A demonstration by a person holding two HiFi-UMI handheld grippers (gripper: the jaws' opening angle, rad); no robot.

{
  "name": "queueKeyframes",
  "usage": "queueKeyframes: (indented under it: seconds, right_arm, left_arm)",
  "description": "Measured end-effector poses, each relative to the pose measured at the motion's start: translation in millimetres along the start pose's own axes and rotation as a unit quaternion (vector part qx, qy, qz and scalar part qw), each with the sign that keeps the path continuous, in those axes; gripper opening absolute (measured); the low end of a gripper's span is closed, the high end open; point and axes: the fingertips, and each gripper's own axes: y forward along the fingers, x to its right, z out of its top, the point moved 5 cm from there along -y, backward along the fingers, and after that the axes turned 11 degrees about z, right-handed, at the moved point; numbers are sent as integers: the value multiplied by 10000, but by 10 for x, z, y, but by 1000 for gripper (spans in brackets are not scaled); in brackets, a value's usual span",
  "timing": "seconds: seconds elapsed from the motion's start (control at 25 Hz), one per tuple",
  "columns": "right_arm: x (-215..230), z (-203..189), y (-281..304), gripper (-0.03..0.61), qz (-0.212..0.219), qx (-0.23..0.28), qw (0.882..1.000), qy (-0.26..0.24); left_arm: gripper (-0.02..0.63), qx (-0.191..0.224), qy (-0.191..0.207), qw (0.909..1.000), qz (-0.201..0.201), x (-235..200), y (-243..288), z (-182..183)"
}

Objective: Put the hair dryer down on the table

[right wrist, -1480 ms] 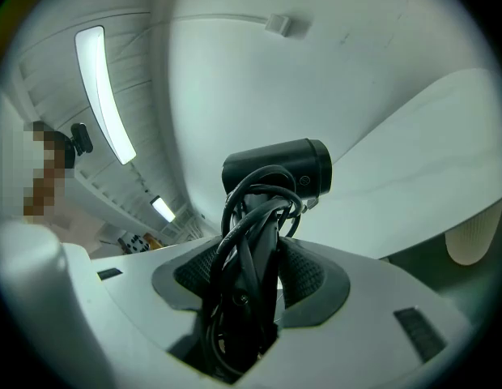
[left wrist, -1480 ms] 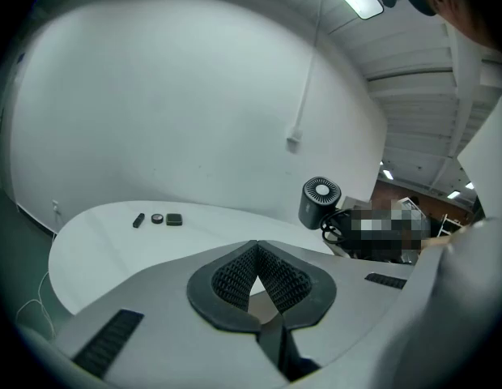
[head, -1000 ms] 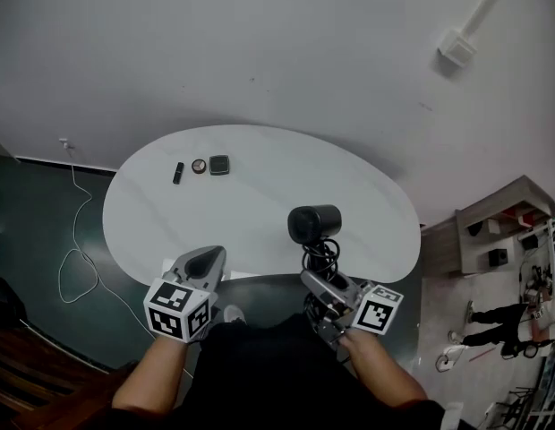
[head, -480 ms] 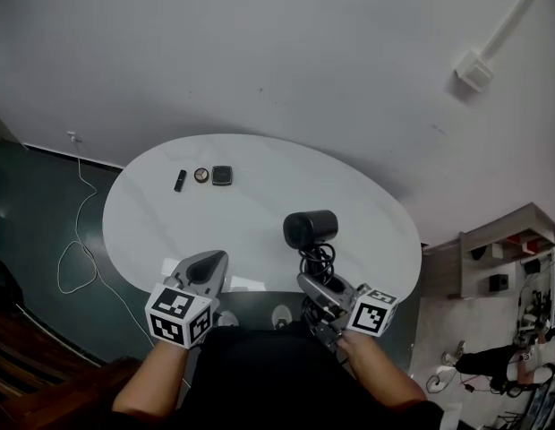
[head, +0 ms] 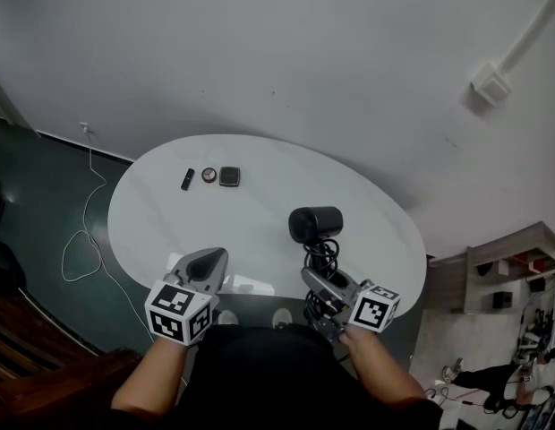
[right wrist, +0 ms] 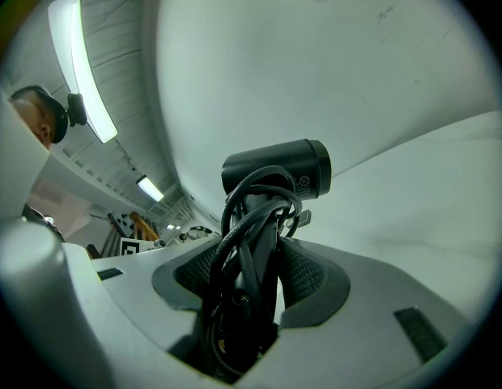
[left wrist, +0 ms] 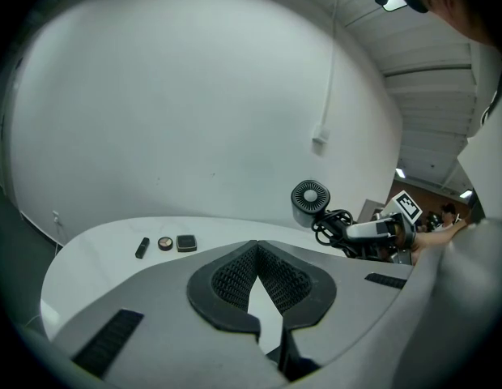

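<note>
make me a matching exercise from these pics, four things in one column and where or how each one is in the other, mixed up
Things
1. black hair dryer with its cord wound round the handle
2. left claw
3. small black square case
4. thin black stick

Places or states
A. jaws together, nothing between them
B. leftmost of three small things on the white oval table, head view
C. clamped in the right claw
D. just right of a small round case, head view

Pairs: 1-C, 2-A, 3-D, 4-B
</note>
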Motion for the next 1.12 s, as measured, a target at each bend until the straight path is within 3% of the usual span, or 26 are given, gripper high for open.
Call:
queueKeyframes:
  seconds: [0.4, 0.56, 0.72, 1.12]
  right_arm:
    - [160, 95, 142, 196, -96, -116, 9999, 21]
    - [340, 55, 250, 196, -339, -401, 9986, -64]
    - [588, -50, 401, 196, -548, -730, 9957, -132]
    - [1410, -377, 794, 196, -1456, -1749, 9732, -339]
  left_arm:
    - [11, -163, -55, 9998, 58, -79, 88, -2]
    - [11, -532, 58, 9984, 157, -143, 124, -154]
    - [11, -523, -63, 9982, 302, -223, 59, -229]
    - [11, -392, -297, 9958, 775, -418, -177, -317]
